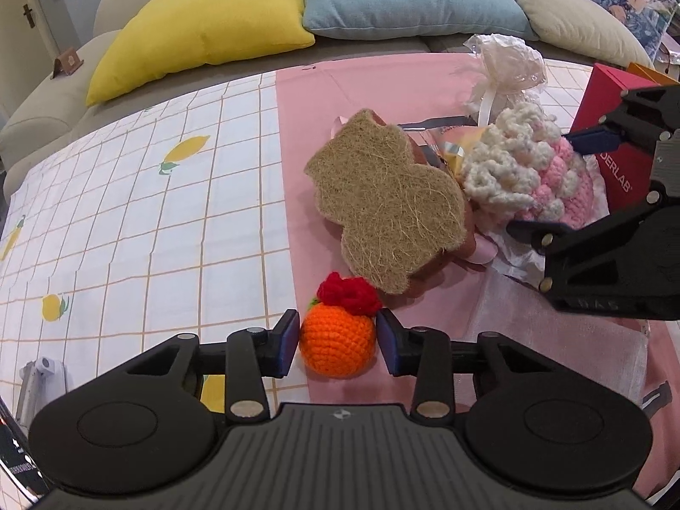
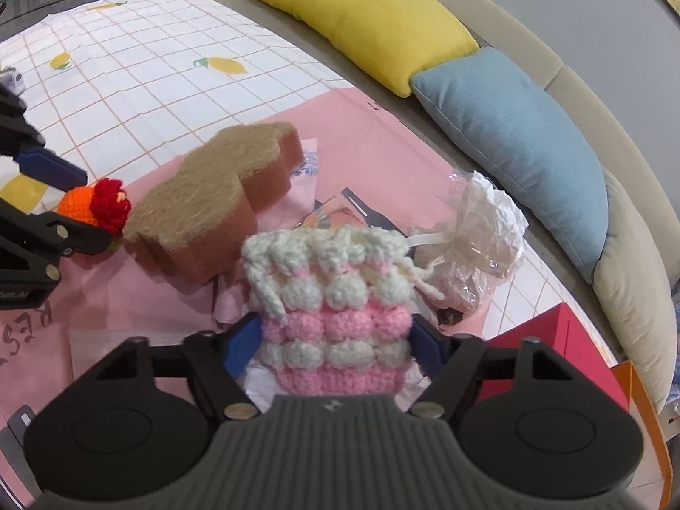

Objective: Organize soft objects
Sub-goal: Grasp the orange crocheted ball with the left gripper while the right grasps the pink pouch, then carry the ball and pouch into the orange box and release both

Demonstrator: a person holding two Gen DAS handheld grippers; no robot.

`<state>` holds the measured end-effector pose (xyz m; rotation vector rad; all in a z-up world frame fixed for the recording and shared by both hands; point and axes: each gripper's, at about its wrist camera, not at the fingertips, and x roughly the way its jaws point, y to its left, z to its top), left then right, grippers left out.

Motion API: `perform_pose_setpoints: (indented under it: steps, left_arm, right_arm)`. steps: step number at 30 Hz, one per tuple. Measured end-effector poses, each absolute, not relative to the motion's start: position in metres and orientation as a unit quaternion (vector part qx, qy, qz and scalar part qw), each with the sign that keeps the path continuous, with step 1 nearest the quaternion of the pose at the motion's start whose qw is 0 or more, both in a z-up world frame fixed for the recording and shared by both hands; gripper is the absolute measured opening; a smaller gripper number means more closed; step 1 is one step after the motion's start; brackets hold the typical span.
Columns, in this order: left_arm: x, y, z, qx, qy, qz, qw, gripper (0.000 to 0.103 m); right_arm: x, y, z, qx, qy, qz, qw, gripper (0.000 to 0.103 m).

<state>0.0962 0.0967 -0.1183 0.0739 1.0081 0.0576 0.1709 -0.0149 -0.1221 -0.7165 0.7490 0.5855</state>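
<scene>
Crocheted yarn is sitting between both sets of jaws. The left gripper is bracketing the orange crochet ball with the red flower top, near the seam of the lemon-print cloth and pink cloth; its pads are touching or just beside the ball's sides, so I cannot tell whether it is squeezing. The right gripper is straddling the pink-and-white crochet pouch on the right, pads against its lower sides. Both look light and squashy, likely best held across their middles. A bear-shaped sponge is lying between them.
</scene>
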Motion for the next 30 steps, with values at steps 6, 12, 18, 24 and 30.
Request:
perform_pose_setpoints:
  steps: [6, 12, 18, 24, 30]
  left_arm:
    - [0.090, 0.095, -0.103, 0.023, 0.471, 0.033, 0.881, 0.044]
    - [0.078, 0.088, -0.078, 0.008, 0.447, 0.028, 0.894, 0.044]
    - [0.066, 0.077, -0.050, -0.021, 0.435, 0.021, 0.900, 0.044]
    - [0.054, 0.061, -0.029, -0.053, 0.429, -0.007, 0.902, 0.044]
    - [0.045, 0.039, -0.011, -0.062, 0.418, -0.043, 0.905, 0.044]
  right_arm:
    - [0.167, -0.019, -0.115, -0.331, 0.349, 0.278, 0.831, 0.039]
    - [0.163, -0.034, -0.088, -0.275, 0.357, 0.279, 0.848, 0.028]
    - [0.150, -0.057, -0.059, -0.200, 0.373, 0.280, 0.862, 0.028]
    - [0.132, -0.094, -0.030, -0.109, 0.387, 0.285, 0.870, 0.028]
    - [0.114, -0.138, -0.007, -0.057, 0.381, 0.277, 0.880, 0.028]
